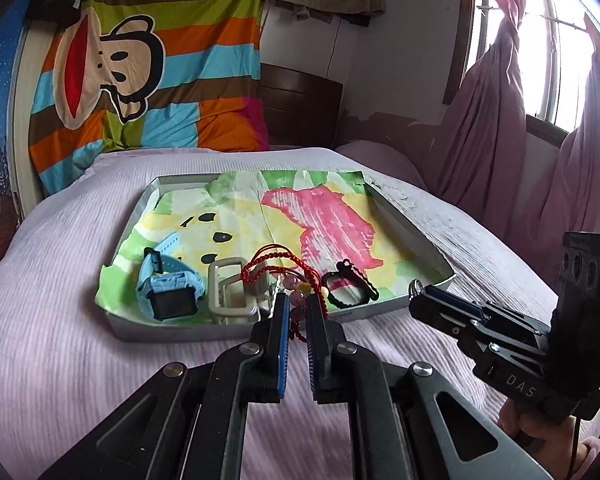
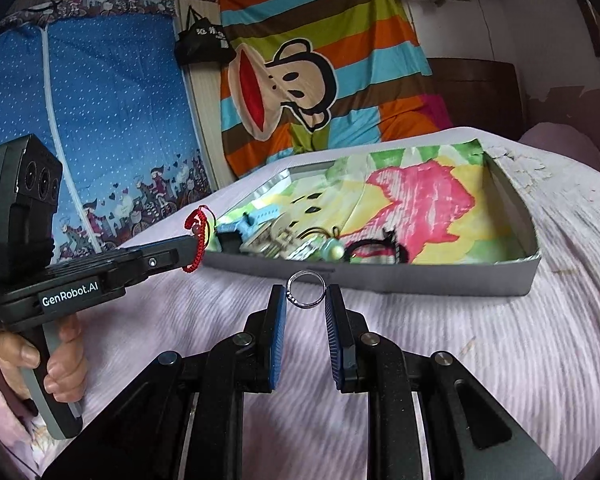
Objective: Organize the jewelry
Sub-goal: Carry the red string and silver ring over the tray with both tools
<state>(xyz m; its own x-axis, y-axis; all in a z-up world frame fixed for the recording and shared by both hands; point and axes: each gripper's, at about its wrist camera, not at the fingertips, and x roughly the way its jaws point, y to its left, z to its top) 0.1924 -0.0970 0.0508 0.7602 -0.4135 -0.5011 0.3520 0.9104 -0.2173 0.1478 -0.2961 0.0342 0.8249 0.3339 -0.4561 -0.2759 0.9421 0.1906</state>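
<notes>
Left wrist view, left to right. Lying in the lower-left corner of the tray [image 1: 404,240] on the bed [image 1: 60,320]: blue watch [image 1: 166,288], then beige buckle [image 1: 232,292] just beside it. At lower centre, left gripper [image 1: 298,304] clenched on the red cord bracelet [image 1: 260,264], pinched at the beaded stretch, with the cord loop draped over the tray's near wall and a tail hanging between the fingers. Right of that, black-and-pink hoop [image 1: 346,288] flat on the painted paper liner [image 1: 332,216]. At right edge, right gripper [image 1: 416,294] clenched on the silver ring [image 1: 415,287], just outside the tray's near-right corner.

Right wrist view: left gripper [image 2: 192,244] at middle left, red cord bracelet [image 2: 196,236] looped round its tip, near the tray [image 2: 420,280] wall. Silver ring [image 2: 306,291] at centre, held upright across its width between the fingers [image 2: 278,312], above the bedspread and short of the tray.

Handling, judged: bracelet light, limp, prone to snagging and swinging; best held at the beads or knot, not the bare cord. Ring light, rigid, smooth and slippery; likely to pop out or roll if squeezed off-centre, so best gripped square across the band and released low over the liner.
</notes>
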